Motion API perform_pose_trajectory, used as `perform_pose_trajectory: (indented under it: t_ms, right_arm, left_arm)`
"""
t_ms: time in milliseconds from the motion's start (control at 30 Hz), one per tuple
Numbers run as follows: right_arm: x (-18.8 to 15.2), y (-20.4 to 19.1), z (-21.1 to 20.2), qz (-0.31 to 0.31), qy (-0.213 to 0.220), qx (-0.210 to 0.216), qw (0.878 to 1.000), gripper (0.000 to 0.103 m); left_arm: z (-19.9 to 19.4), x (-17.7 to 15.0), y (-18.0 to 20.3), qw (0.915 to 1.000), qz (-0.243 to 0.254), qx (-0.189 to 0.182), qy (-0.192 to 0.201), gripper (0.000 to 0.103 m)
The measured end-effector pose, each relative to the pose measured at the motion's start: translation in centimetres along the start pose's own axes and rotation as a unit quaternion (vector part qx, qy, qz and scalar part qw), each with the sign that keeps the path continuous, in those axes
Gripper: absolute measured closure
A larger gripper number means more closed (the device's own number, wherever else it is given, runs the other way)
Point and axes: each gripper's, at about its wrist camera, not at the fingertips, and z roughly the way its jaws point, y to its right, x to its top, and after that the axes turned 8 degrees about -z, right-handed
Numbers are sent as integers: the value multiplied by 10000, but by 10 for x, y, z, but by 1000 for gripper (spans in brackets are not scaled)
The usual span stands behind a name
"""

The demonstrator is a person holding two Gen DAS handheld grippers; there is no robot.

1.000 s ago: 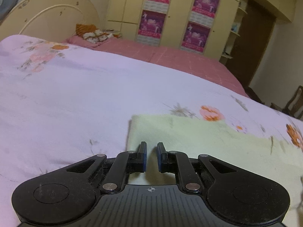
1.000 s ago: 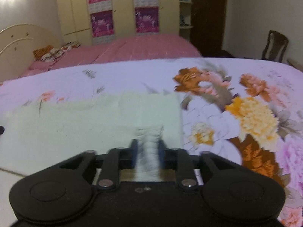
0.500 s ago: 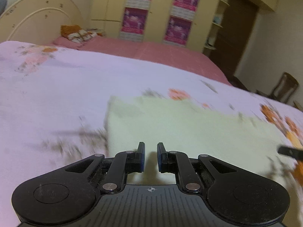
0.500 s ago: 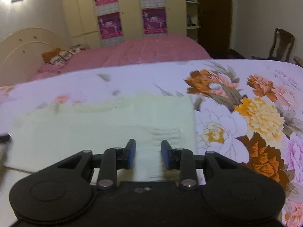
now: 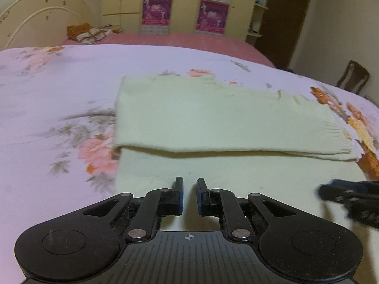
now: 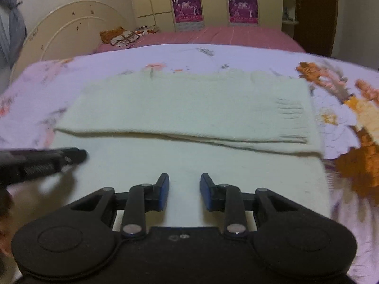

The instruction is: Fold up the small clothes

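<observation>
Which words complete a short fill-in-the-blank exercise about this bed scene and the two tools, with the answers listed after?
1. The pale garment lies on a bedspread printed with ____.
2. Nothing is held between the fingers of the right tool; it is ____.
3. The garment's upper layer is folded ____ the lower layer.
4. The wardrobe doors carry ____ posters.

Answers: flowers; empty; over; purple

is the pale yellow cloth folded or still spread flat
Folded. The pale yellow cloth has an upper layer lying over a lower one, its edge crossing the cloth, on the floral bedspread.
</observation>
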Motion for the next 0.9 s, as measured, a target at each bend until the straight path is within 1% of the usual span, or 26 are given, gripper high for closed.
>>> perform_pose_trajectory:
  t_ms: [100, 200, 267, 400, 567, 767, 900]
  right_arm:
    - [-7, 19, -9, 156, -52, -299, 9994, 74]
    - [-15, 35, -17, 215, -93, -412, 9989, 74]
    - [-19, 38, -23, 265, -100, -403, 9988, 74]
    - [-24, 34, -37, 286, 25, -110, 9995, 70]
    - [-23, 18, -44, 150, 140, 415, 9989, 67]
    - [-28, -3, -46, -13, 65, 857, 9963, 65]
    - [-40, -11, -47, -43, -63, 1030, 9946, 65]
  left_arm:
    - [-5, -1, -3, 9999, -9, 138, -13, 91]
    - [-10, -3, -2, 9996, 1, 277, -34, 91]
    - [-14, -4, 1, 9993, -10, 364, -47, 91]
    - [-26, -7, 11, 9992, -13, 388, -38, 91]
    - [-41, -18, 28, 9992, 49, 383, -46, 91]
    - [-48, -41, 40, 9986, 169, 446, -206, 91]
    - [-55, -57, 43, 9973, 486, 539, -108, 91]
